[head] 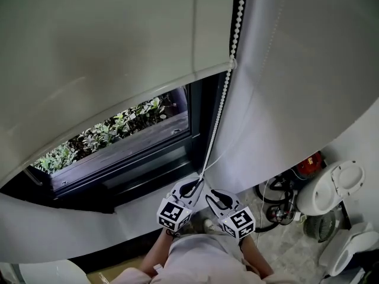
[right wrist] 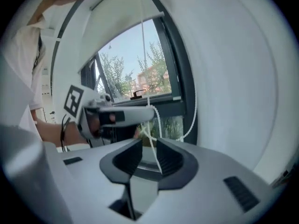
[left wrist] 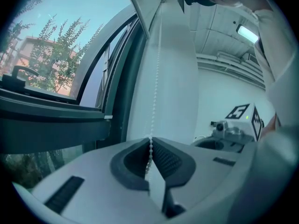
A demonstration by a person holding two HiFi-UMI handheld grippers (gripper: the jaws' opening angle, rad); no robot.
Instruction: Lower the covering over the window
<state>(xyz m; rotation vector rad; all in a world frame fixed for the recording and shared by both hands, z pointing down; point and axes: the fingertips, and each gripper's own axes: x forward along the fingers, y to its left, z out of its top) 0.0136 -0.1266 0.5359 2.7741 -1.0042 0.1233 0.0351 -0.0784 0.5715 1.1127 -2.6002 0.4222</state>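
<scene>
A pale roller blind (head: 106,52) hangs over the upper part of the window (head: 118,138); plants show through the uncovered glass below it. A white bead chain (head: 220,120) runs down the window's right side to both grippers. My left gripper (head: 190,188) is shut on the bead chain (left wrist: 156,69), which enters between its pads (left wrist: 161,160). Just to its right, my right gripper (head: 214,199) stands open, and a strand of the chain (right wrist: 154,146) passes loosely through the gap between its pads. The chain's lower loop (right wrist: 191,120) hangs beside the frame.
The dark window frame (head: 198,123) and the white sill (head: 71,229) lie below the blind. A white wall (head: 296,70) stands to the right. On the floor at the right are white appliances (head: 331,188), a red object (head: 309,163) and cables (head: 278,203).
</scene>
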